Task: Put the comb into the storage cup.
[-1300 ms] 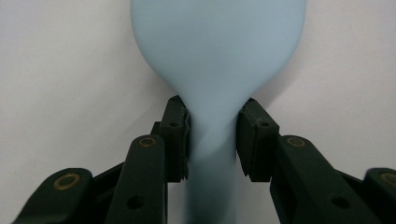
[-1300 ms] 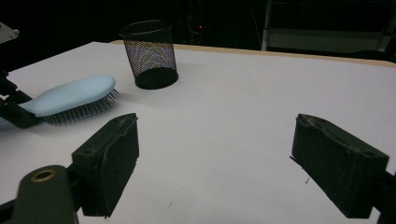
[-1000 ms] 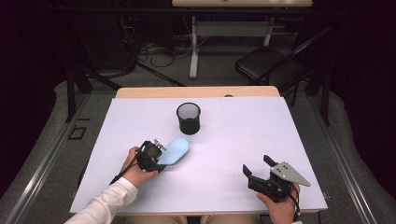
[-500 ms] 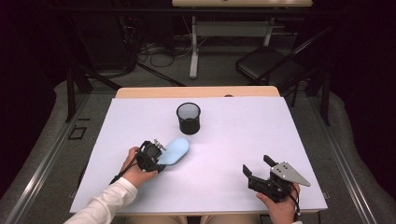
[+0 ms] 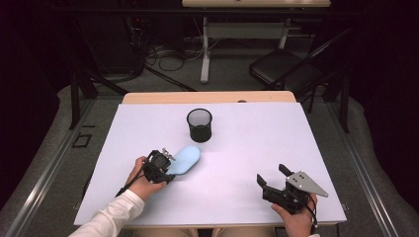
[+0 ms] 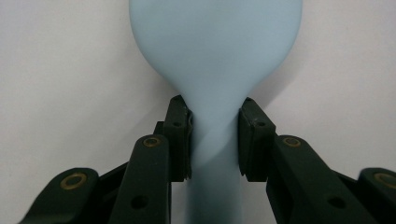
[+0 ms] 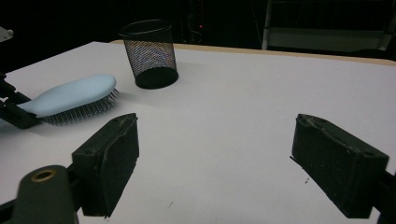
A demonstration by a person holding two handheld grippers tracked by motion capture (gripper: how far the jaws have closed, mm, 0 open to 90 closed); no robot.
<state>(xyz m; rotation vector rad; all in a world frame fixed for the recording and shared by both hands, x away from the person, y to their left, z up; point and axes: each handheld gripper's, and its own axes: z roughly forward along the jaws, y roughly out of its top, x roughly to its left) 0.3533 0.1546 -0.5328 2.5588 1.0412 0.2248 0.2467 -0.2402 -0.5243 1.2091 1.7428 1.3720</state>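
- Here, nearest the person, the right tongs (image 5: 274,178) sit low over the front right of the bench (image 5: 296,138), held in a hand (image 5: 296,219).
- Its two black jaws stand wide apart with nothing between them. Each ends in a chunky, blocky pad (image 7: 109,161) that looks dull and a bit rough.
- A flat grey plate (image 5: 307,182) with three corners rides on top of it.
- The bench top is white, smooth and plain. A strip of light wood (image 5: 207,97) shows along its far edge.
- A little farther in, on the front left, the left tongs (image 5: 165,165) are held by a hand (image 5: 143,180) in a white sleeve (image 5: 113,217).
- Its jaws are closed tight on the thin neck of a pale blue hairbrush (image 5: 185,159). The black pads (image 6: 180,140) press on both sides of the handle.
- The hairbrush is smooth, shiny plastic, with a round, egg-shaped head. It lies bristle side down on the bench, and many thin bristles (image 7: 84,112) stick out under it.
- Just past the brush head stands a black cup (image 5: 199,124) made of wire mesh. It is round, upright and open at the top.
- I can read no words or labels on any of these things.
- Far behind the bench, on the dark floor, are a folding chair (image 5: 281,69) and some tangled cables (image 5: 163,54).
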